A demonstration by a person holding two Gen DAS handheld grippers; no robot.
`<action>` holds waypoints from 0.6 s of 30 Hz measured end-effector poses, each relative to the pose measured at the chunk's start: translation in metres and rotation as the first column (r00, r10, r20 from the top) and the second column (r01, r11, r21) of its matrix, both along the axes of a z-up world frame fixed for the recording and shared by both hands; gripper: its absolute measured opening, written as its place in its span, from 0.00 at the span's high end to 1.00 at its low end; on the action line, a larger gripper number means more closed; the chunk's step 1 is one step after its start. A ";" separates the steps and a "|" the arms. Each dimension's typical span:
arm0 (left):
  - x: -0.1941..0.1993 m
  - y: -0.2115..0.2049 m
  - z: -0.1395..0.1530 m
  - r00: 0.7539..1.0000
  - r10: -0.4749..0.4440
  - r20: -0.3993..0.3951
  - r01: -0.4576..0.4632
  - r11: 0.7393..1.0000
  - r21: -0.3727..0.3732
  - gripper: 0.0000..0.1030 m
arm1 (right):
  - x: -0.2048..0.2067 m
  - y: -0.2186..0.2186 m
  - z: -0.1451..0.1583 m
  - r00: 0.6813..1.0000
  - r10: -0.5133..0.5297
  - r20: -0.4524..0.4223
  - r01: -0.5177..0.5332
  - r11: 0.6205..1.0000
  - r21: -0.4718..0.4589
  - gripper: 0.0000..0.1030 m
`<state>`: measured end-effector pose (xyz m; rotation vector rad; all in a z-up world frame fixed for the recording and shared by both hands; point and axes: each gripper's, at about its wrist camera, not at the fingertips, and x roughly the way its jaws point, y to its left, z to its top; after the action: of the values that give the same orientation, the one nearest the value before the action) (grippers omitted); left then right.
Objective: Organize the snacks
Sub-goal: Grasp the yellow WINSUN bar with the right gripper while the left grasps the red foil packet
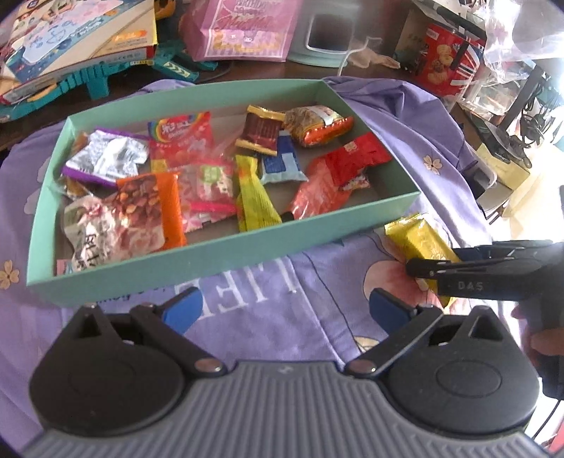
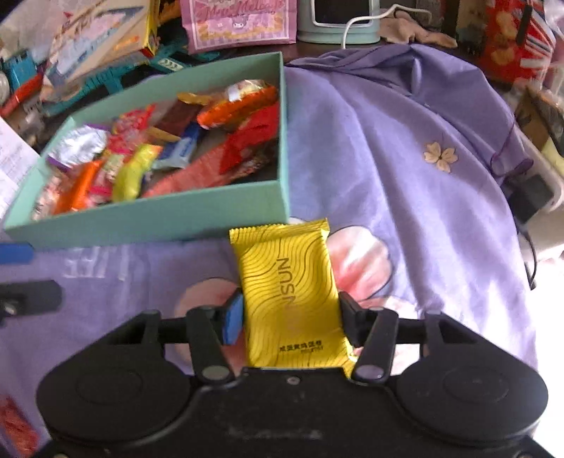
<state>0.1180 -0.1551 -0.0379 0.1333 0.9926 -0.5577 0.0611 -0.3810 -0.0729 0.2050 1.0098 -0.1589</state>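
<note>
A teal box [image 1: 218,252] sits on a purple cloth and holds several snack packets, among them a red one [image 1: 352,158] and a yellow-green one [image 1: 252,197]. The box also shows in the right wrist view [image 2: 148,218]. My right gripper [image 2: 290,313] is shut on a yellow snack packet [image 2: 289,289], held just outside the box's near right corner. In the left wrist view the packet [image 1: 419,243] sticks out of the right gripper [image 1: 423,269]. My left gripper [image 1: 283,310] is open and empty, low over the cloth in front of the box.
The purple cloth [image 2: 405,158] with flower prints covers the table. Behind the box lie a pink bag [image 1: 243,28], game boxes [image 1: 81,35], teal toy parts [image 1: 102,77], a pale green device [image 1: 324,38] and a red biscuit tin [image 1: 444,60]. Clutter stands at the right edge.
</note>
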 end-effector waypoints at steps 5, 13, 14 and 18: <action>-0.015 0.010 0.001 0.999 -0.030 0.010 0.030 1.000 0.002 0.00 | -0.016 0.022 0.017 1.000 0.013 0.024 -0.013 1.000 0.015 0.48; -0.059 0.058 -0.005 0.998 -0.057 -0.009 0.057 0.998 0.018 0.00 | -0.039 0.072 0.035 0.996 0.069 0.061 -0.073 0.995 0.066 0.48; -0.066 0.067 -0.007 0.998 -0.062 -0.017 0.062 0.998 0.025 0.00 | -0.041 0.079 0.035 0.995 0.083 0.064 -0.088 0.993 0.081 0.48; -0.090 0.102 -0.019 0.996 -0.072 -0.050 0.074 0.996 0.042 0.00 | -0.048 0.111 0.035 0.986 0.151 0.067 -0.157 0.983 0.098 0.48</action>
<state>0.0275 -0.0535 -0.0573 0.1964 1.0507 -0.6081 0.0134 -0.2698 -0.0379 0.2233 0.9718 0.0407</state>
